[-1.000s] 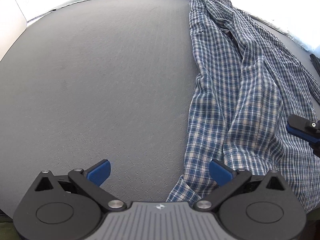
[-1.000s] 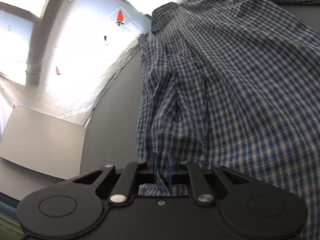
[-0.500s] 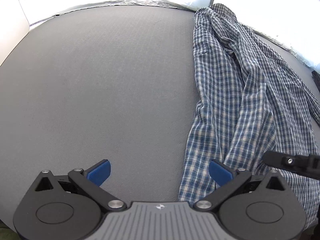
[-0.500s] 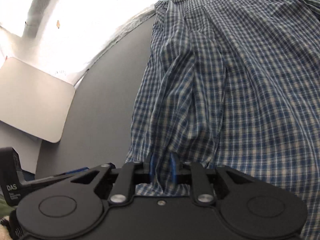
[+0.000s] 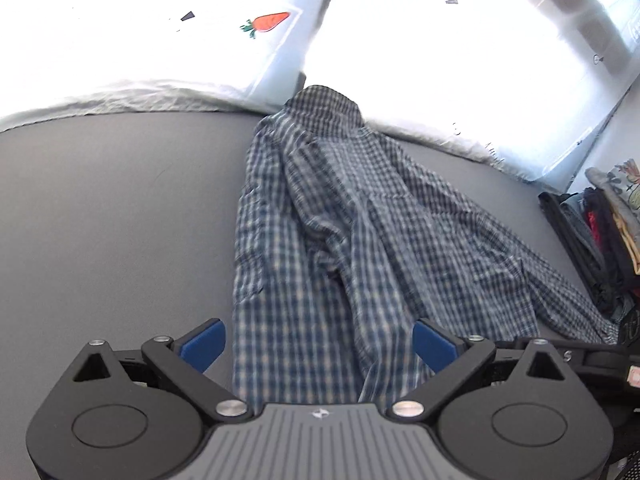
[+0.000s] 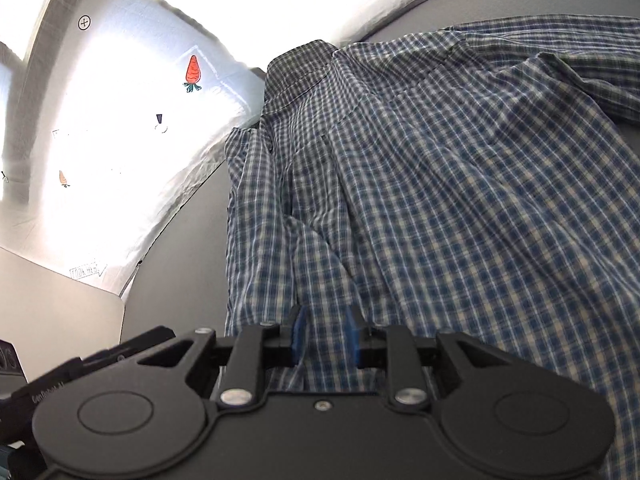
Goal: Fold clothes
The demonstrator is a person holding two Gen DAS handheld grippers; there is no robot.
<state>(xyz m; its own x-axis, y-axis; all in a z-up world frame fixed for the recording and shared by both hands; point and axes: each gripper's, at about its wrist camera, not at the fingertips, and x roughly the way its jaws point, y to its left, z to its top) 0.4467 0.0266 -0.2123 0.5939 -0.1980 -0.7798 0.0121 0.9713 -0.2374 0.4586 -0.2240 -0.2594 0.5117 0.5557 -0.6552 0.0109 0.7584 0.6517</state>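
A: Start closest in. What is the left claw [image 5: 318, 346] doing?

B: Its blue pads [image 5: 202, 343] stand wide apart, and the hem of the checked shirt [image 5: 320, 264] lies between them, with nothing pinched. The cloth runs under the claw body and stretches straight ahead.

A: And the right claw [image 6: 325, 340]?

B: Drawn in on a bunched fold of the same shirt [image 6: 440, 200]. The blue pads [image 6: 299, 334] press the gathered cloth from both sides, right at the near edge of the garment.

A: Where does the shirt sit from there?

B: It spreads forward and to the right of the right claw, over the grey counter [image 6: 180, 248], rumpled, with long creases running away from the grip. Bare counter [image 5: 100, 220] lies to the left of the left claw.

A: Farther out?

B: The collar [image 5: 326, 108] lies at the far end, just at the counter's back edge, ahead of both claws. One sleeve [image 6: 560, 40] trails off far to the right.

A: Beyond that?

B: A white sheet with carrot prints [image 5: 266, 22] behind the counter, strongly lit. Far right of the left claw, a pile of dark clothes [image 5: 600, 232] sits at the counter's edge.
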